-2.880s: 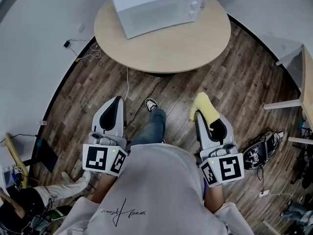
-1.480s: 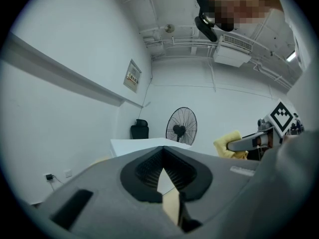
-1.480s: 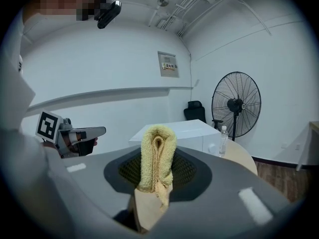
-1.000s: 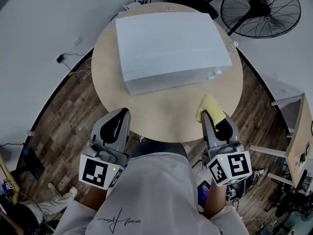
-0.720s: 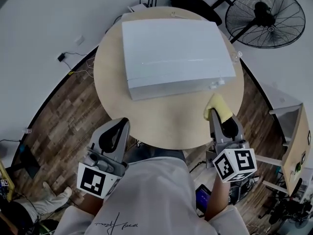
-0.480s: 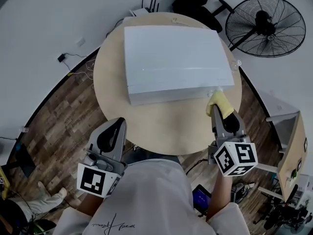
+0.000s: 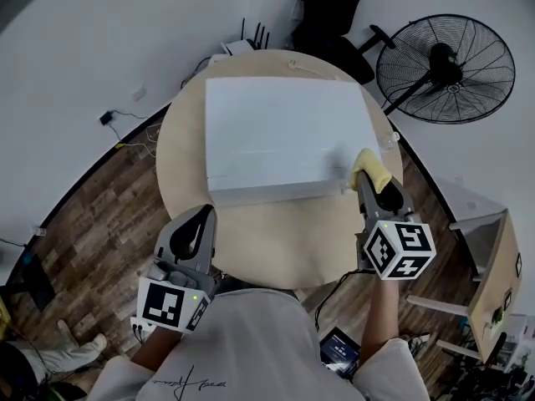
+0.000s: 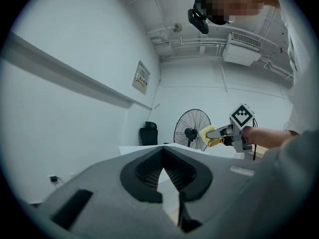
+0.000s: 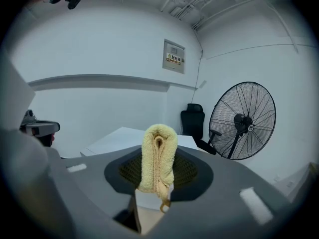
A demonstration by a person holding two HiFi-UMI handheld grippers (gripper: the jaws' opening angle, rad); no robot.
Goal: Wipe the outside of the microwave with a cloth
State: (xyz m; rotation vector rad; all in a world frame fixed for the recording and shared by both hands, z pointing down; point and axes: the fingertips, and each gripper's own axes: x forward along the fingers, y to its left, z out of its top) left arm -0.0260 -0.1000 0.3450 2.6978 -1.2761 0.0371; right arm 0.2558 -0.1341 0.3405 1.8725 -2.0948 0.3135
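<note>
1. Overhead, I see a white microwave (image 7: 280, 132) on a round wooden table (image 7: 276, 241). It sits toward the far edge, with a bare strip of tabletop along the near edge.
2. My right gripper (image 7: 366, 182) reaches over the table's right edge. Its jaws are clamped on a folded yellow terry cloth (image 7: 372, 170).
3. The cloth is at the microwave's near right corner. I cannot tell whether it actually touches the casing.
4. In the right gripper view, the cloth (image 9: 158, 156) stands upright between the jaws of the right gripper (image 9: 157, 168), with a loose end hanging below.
5. My left gripper (image 7: 201, 215) hangs over the table's near left edge, in front of the microwave's near left corner.
6. In the left gripper view, the left gripper (image 8: 163, 171) has its jaws together at the tips, with nothing between them.
7. A black pedestal fan (image 7: 443, 69) stands on the floor beyond the table's right edge, and a black office chair (image 7: 330, 11) stands behind the far edge.
</note>
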